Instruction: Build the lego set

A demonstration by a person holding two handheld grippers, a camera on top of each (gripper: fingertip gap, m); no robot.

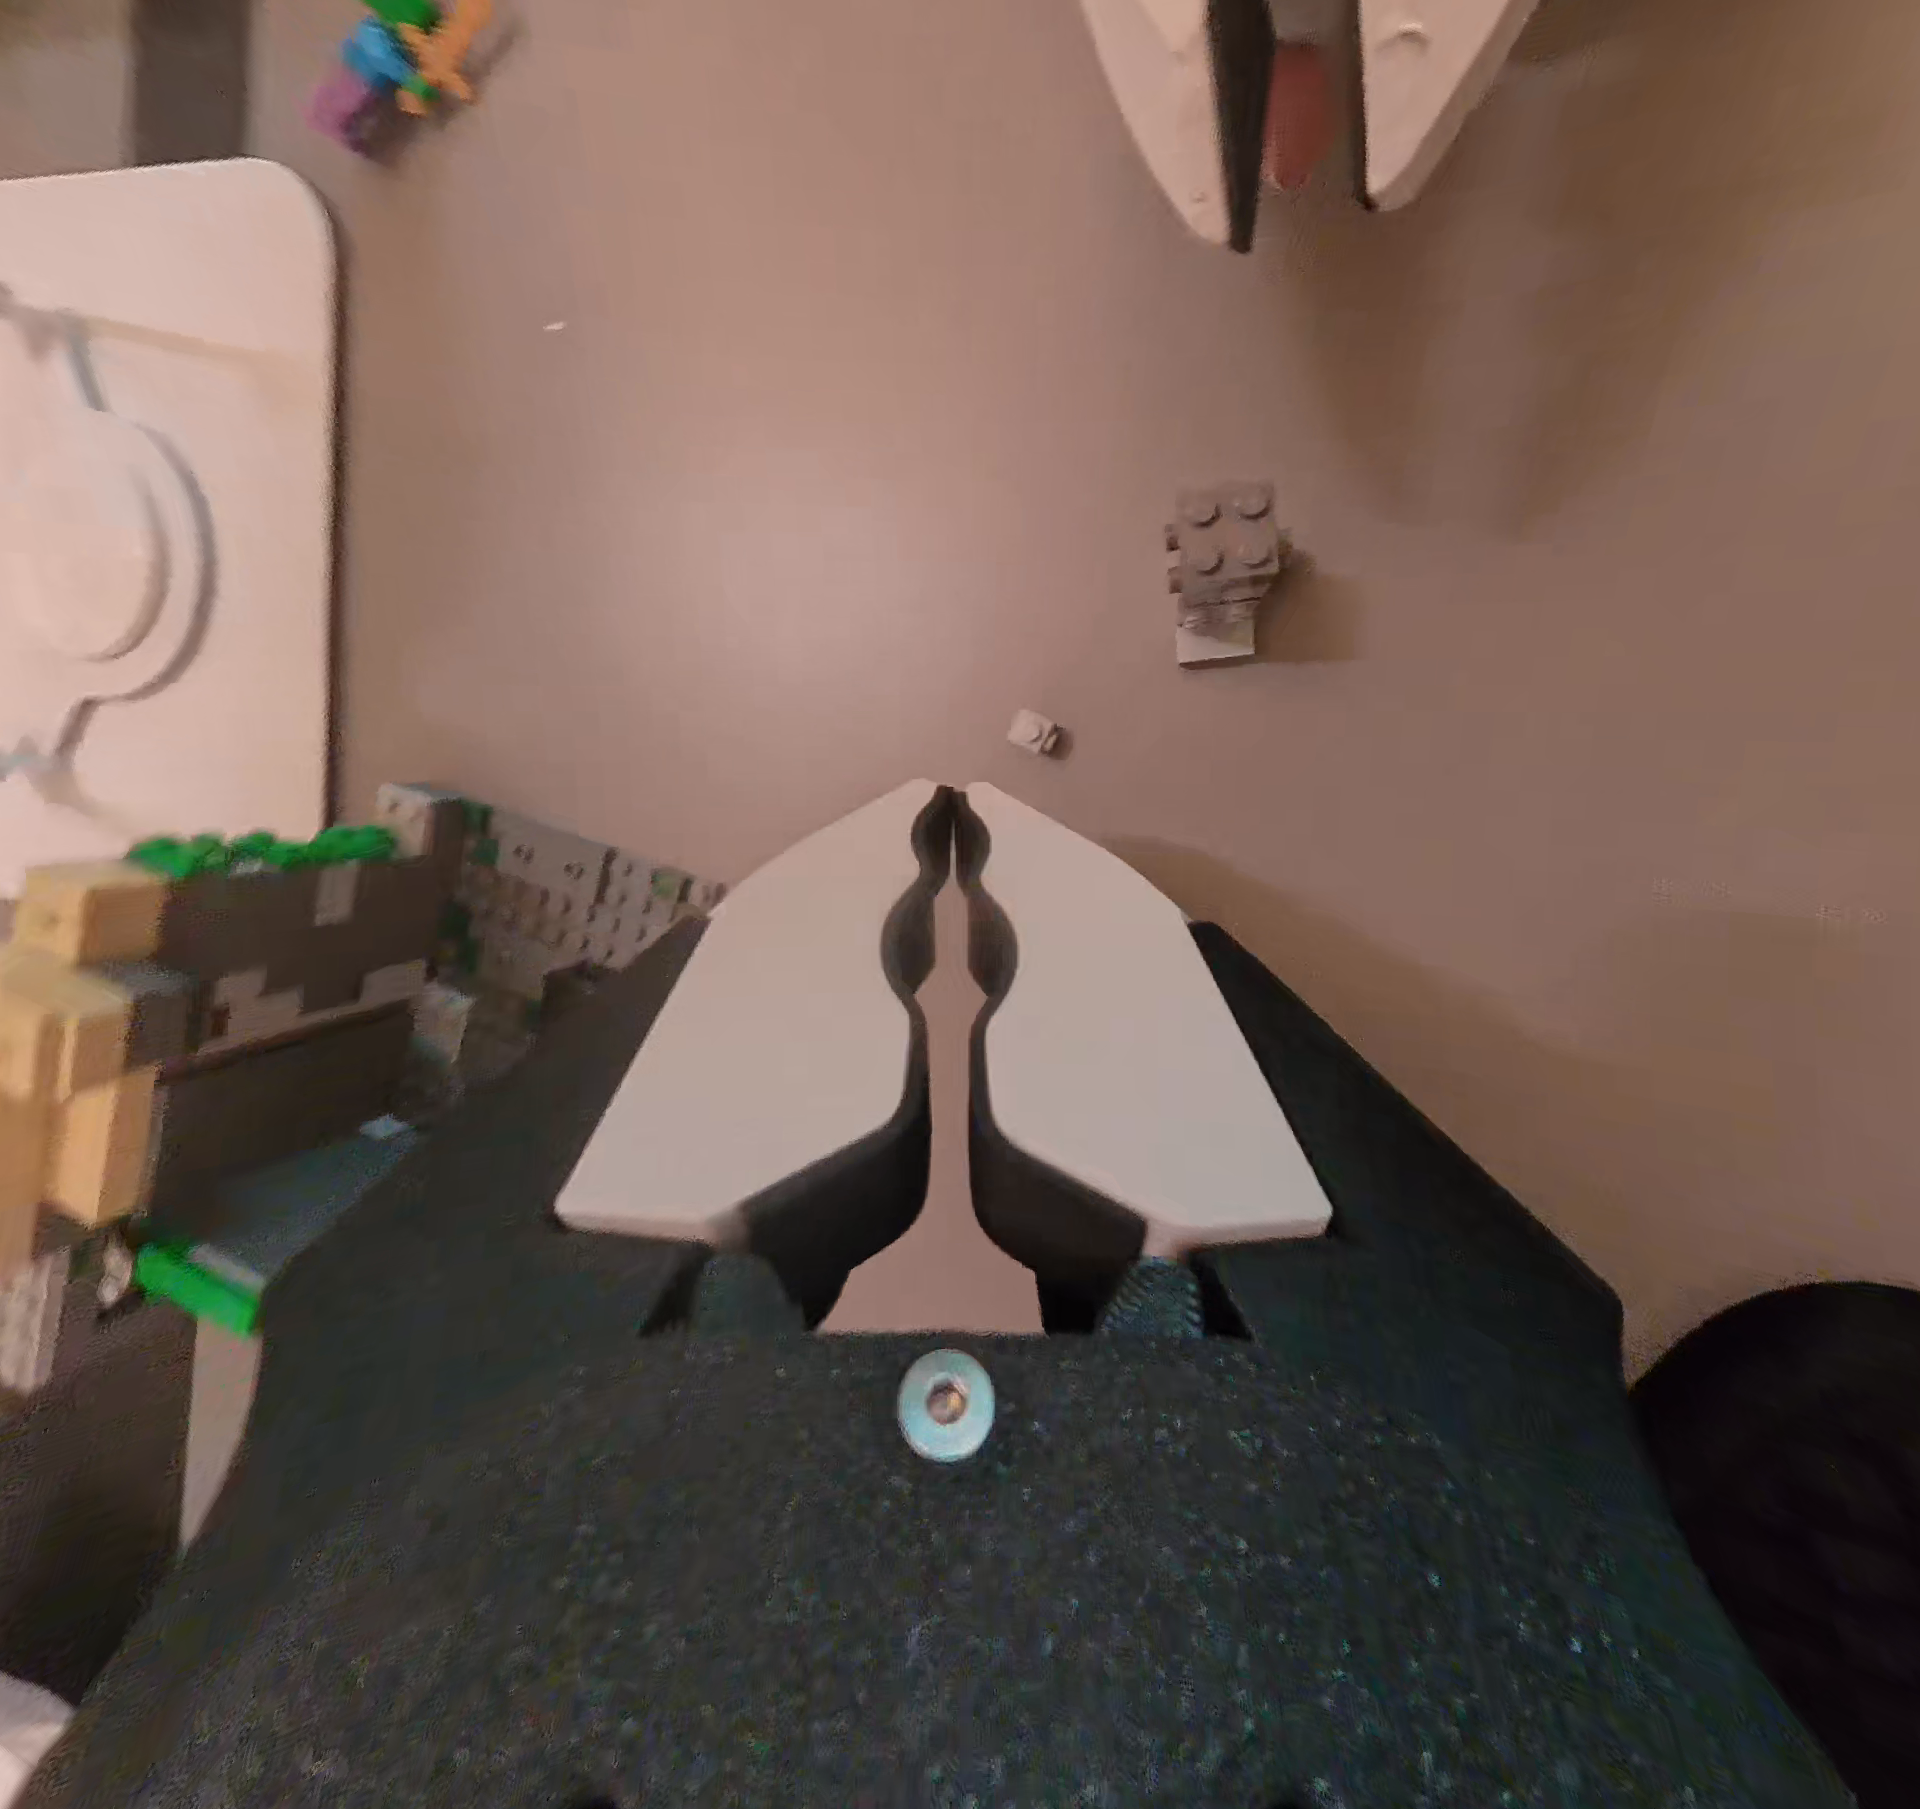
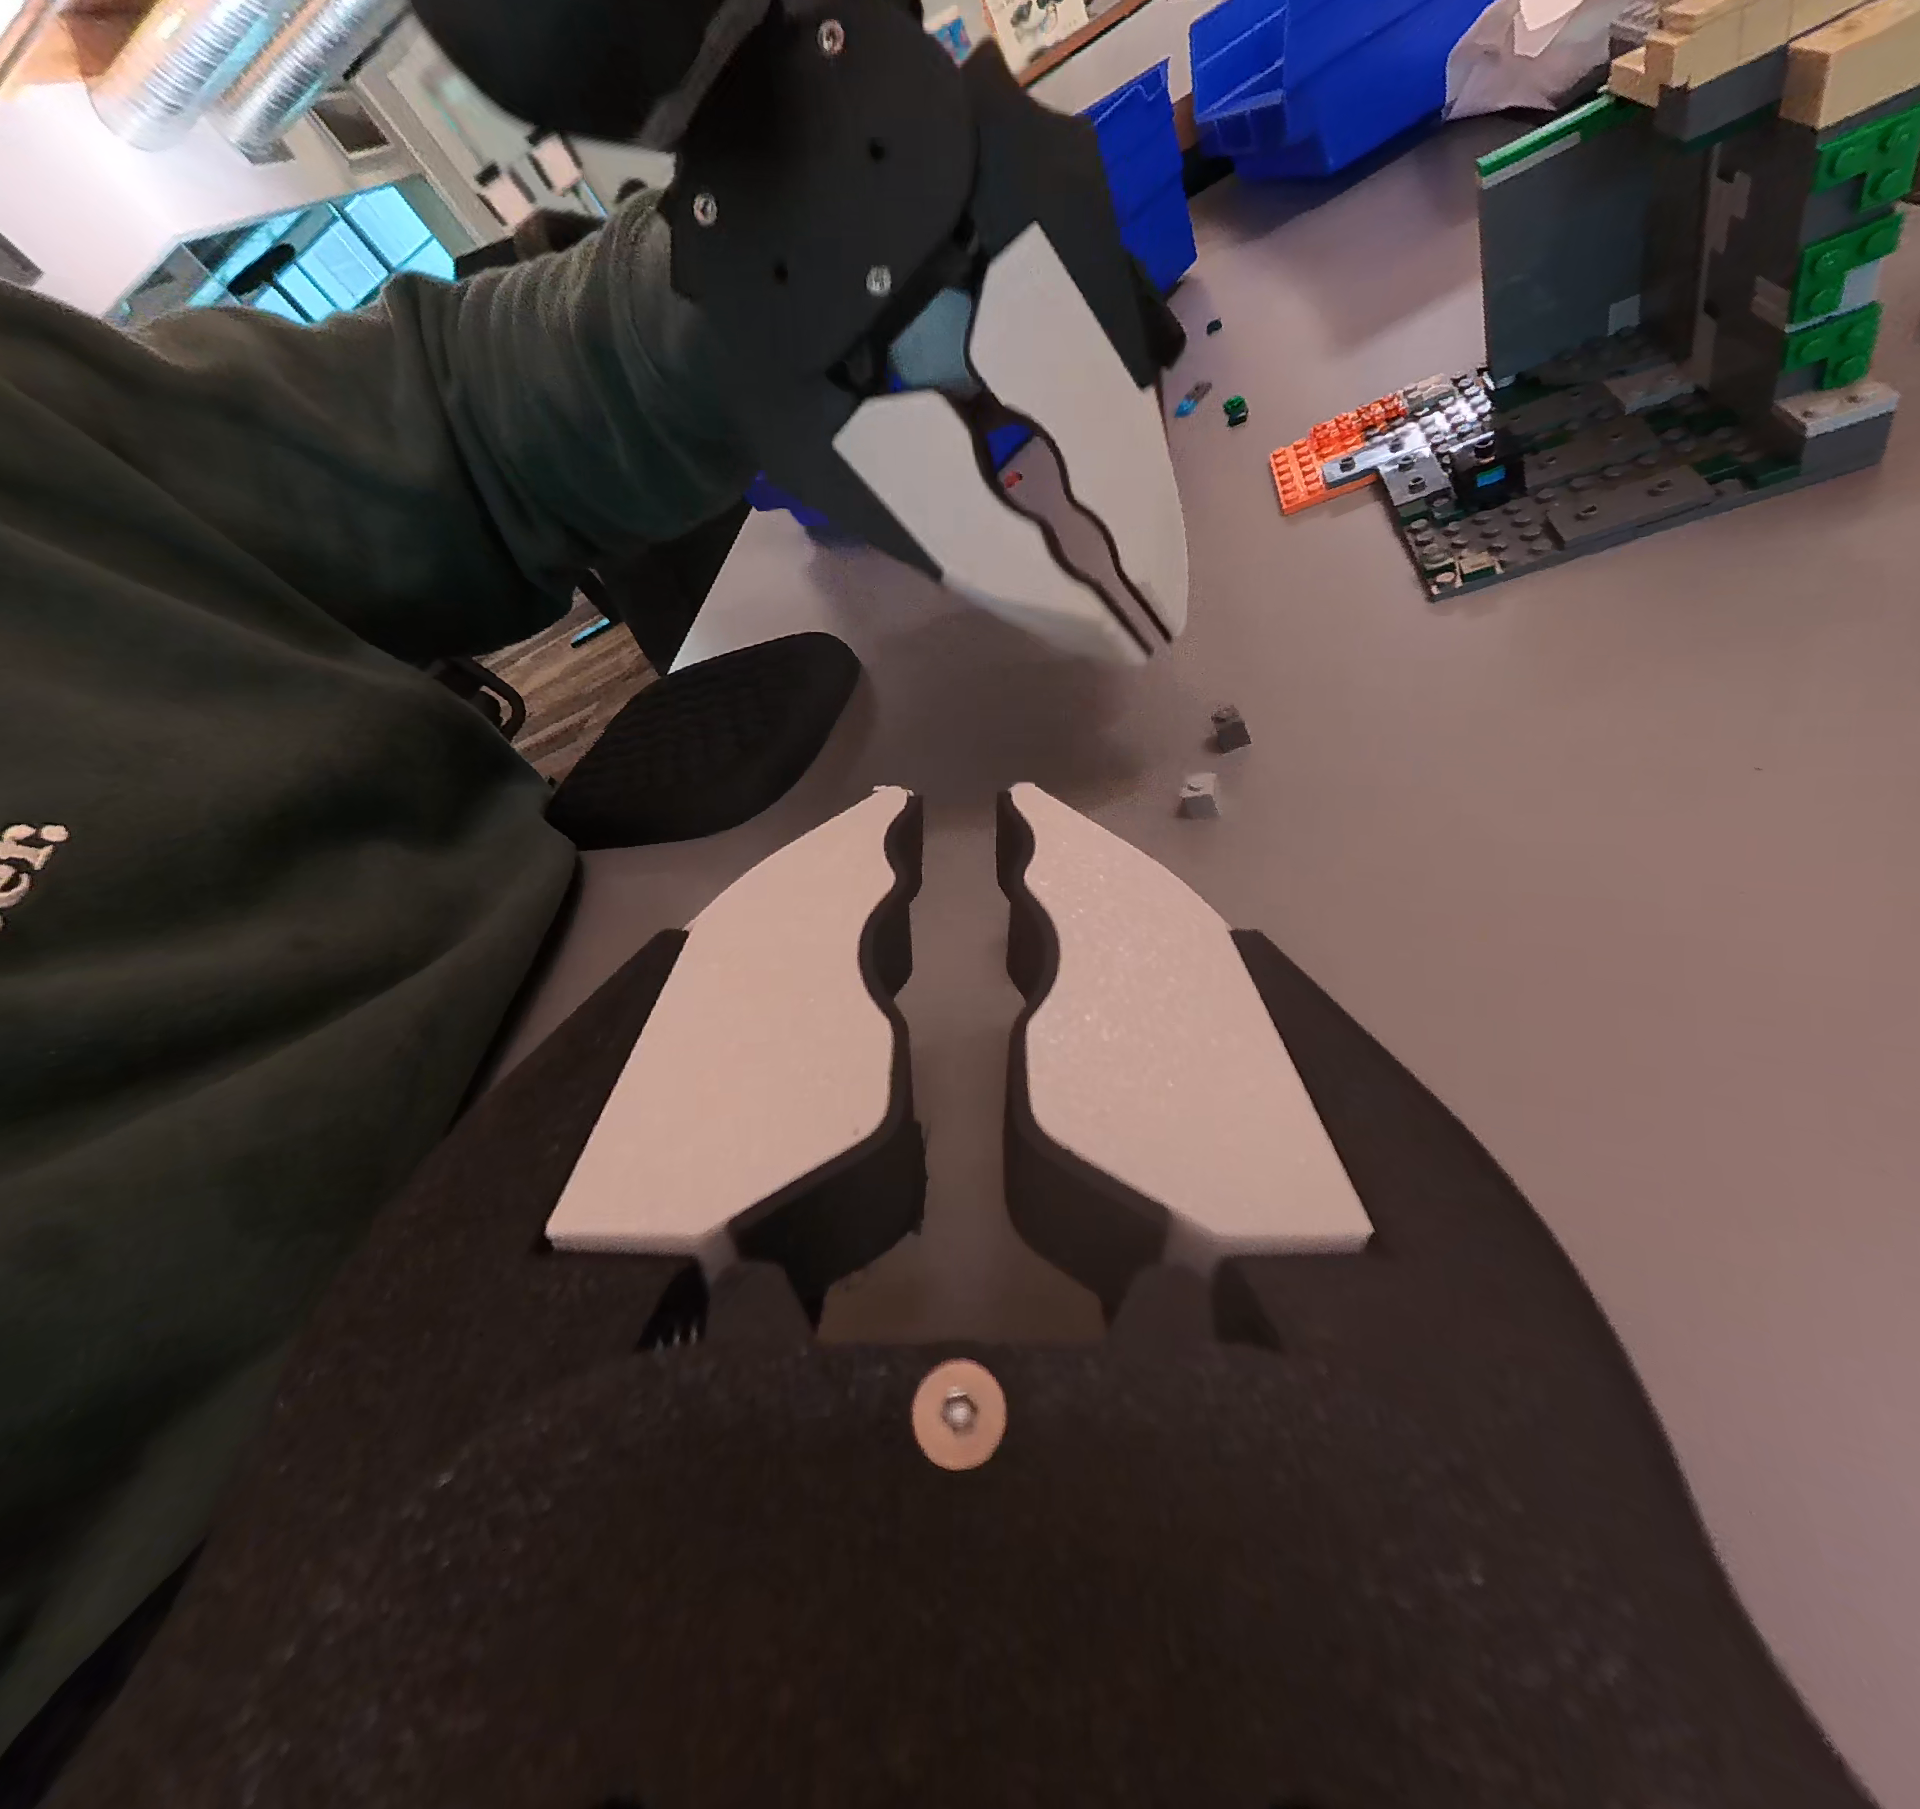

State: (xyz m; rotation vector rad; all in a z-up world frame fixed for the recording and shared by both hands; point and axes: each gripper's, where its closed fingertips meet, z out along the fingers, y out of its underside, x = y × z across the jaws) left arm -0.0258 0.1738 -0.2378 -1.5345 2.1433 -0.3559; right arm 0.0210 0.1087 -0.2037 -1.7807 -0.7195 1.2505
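Observation:
My left gripper (image 1: 951, 795) is shut and empty, with its tips low over the grey table. A tiny grey piece (image 1: 1036, 733) lies just beyond the tips. A grey studded brick cluster (image 1: 1224, 564) lies farther right. My right gripper (image 2: 958, 798) is open by a narrow gap and empty, above the table's near edge. In the right wrist view the left gripper (image 2: 1148, 642) points down near two small grey pieces (image 2: 1231, 729) (image 2: 1198, 795). The right gripper (image 1: 1299, 190) shows at the top of the left wrist view. The partly built grey, green and tan set (image 2: 1662, 357) (image 1: 312, 938) stands on its baseplate.
A colourful minifigure (image 1: 405, 55) and loose pieces lie at the far left. A white booklet (image 1: 156, 460) lies beside the build. Blue bins (image 2: 1351, 45) stand behind it. A person's dark green sleeve (image 2: 312, 616) and a black chair armrest (image 2: 707, 741) are at the table's edge. There is about 9 cm between the tips of the two grippers. The colourful minifigure (image 1: 405, 55) is about 25 cm from both grippers' fingertips.

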